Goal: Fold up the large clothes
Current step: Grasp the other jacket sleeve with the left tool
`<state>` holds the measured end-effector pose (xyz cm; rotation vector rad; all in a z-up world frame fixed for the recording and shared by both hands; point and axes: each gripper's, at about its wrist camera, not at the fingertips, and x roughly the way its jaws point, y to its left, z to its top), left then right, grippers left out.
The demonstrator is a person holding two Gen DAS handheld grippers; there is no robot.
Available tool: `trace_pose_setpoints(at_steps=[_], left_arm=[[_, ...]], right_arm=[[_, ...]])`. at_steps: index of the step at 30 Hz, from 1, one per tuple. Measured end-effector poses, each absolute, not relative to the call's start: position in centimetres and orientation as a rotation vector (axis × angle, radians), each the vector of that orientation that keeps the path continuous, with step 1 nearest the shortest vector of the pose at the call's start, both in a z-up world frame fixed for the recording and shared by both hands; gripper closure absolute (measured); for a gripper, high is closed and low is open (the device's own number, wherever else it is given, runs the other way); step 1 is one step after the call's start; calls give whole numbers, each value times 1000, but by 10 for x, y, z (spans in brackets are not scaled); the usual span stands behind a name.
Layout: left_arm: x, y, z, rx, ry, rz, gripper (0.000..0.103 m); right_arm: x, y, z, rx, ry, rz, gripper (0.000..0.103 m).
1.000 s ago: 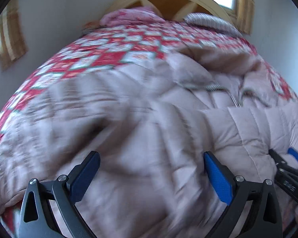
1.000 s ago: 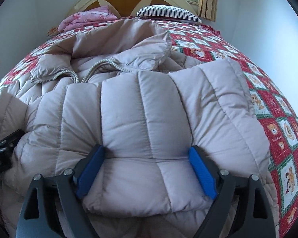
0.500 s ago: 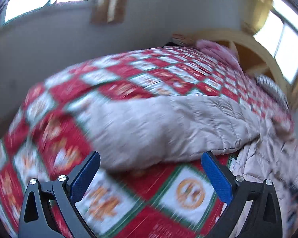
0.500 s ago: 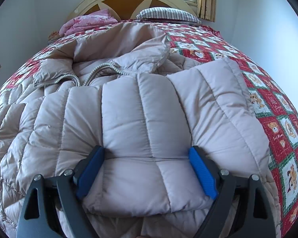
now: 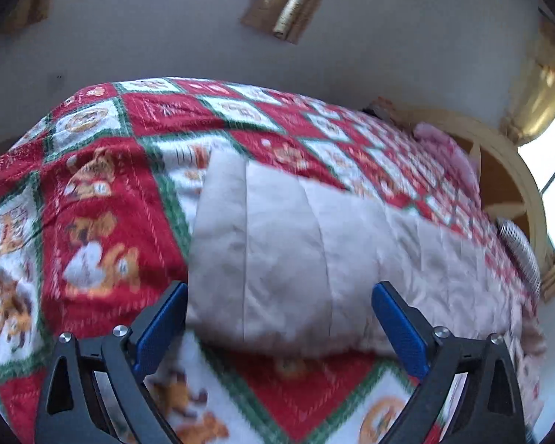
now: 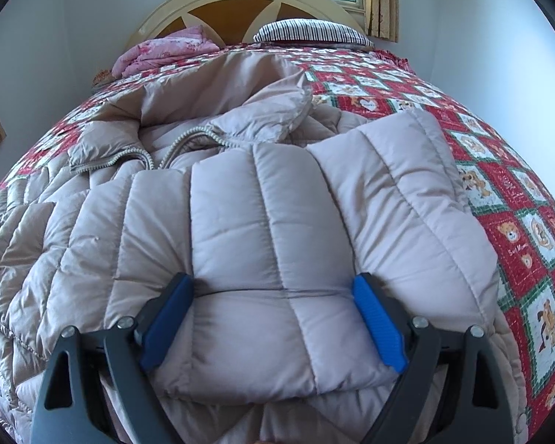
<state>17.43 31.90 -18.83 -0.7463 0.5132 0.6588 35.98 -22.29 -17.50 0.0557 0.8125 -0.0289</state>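
Jaws on both grippers are standing spread, nothing pinched. Left gripper [image 5: 279, 327] has swung hard off the coat body over the last second: it was looking at the padded torso with the right tool at its frame edge, and is now facing the outstretched sleeve [image 5: 296, 259] lying across the red patchwork quilt [image 5: 103, 192], cuff end sitting mid-frame between the blue pads. View is motion-blurred, so it is likely moving even now.

Right gripper [image 6: 273, 320] is staying put, straddling the already folded-in sleeve on top of the puffer coat [image 6: 92, 244], centre of frame; zip and collar are lying above it toward the headboard [image 6: 240, 3].

Reading: one sleeve is folded over, the other is getting lined up next. Left jaws are bracketing the cuff but not closing on it. Contact with fabric: cannot tell.
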Motion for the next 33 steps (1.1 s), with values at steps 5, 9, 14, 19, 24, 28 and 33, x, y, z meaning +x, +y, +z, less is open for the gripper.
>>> trace_pose_setpoints(at_steps=[5, 9, 14, 19, 24, 28, 33], left_arm=[[185, 345, -190, -765, 512, 686, 59], [195, 356, -180, -738, 512, 600, 94], [191, 354, -126, -630, 397, 548, 95], [198, 338, -60, -513, 298, 475, 95], [207, 310, -6, -470, 216, 381, 95], [219, 271, 29, -427, 162, 265, 95], [230, 214, 59, -358, 135, 149, 95]], right_arm=[[361, -223, -175, 56, 813, -28, 11], [360, -223, -175, 57, 812, -28, 11], [360, -223, -175, 56, 813, -29, 11], [360, -222, -175, 56, 812, -28, 11], [361, -223, -175, 63, 808, -25, 11], [361, -224, -175, 67, 806, -22, 11], [359, -226, -174, 73, 803, -15, 11]])
